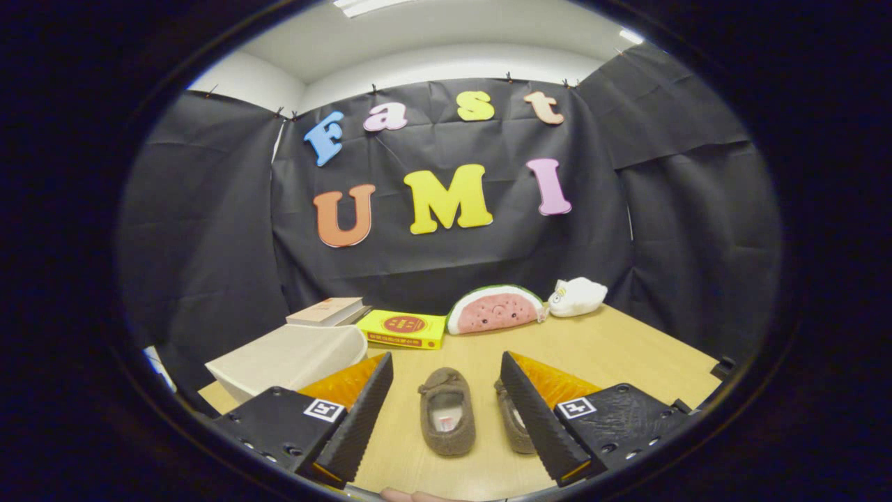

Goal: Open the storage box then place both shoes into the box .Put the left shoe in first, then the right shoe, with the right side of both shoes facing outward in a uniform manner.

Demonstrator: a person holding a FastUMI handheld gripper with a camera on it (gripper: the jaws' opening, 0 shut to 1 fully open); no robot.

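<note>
A: How does the gripper (446, 404) stand?

B: Wide open. Its two fingers (362, 411) are spread far apart over the table (627, 348), and nothing is held between them. Neither finger presses on anything that I can see.

A: And the shoes?

B: Two brown fuzzy slippers lie flat on the table, side by side, openings up. The left shoe (446, 411) sits in the gap between the fingers, fully in sight and clear of both. The right shoe (512, 418) lies just beside it, and the right finger covers most of it. Whether that finger touches the shoe, I cannot tell.

A: Where is the box?

B: The box (293, 359) is a pale, cream-coloured one on the left part of the table, just beyond the left finger. Its lid is still closed. Both shoes are outside it.

A: Anything else on the table?

B: Beyond the shoes, along the back edge by the black cloth wall, a row of things. A book (327, 312) rests behind the box, near its top. Next to that lies a flat yellow box (404, 328). Then a watermelon-slice plush (496, 309), standing on its flat side, and just beside it a small white plush (577, 297). All four are well apart from the shoes and the fingers.

A: Any hand in sight?

B: A bit of a fingertip (411, 496) shows below the gripper, between the finger bases.
</note>
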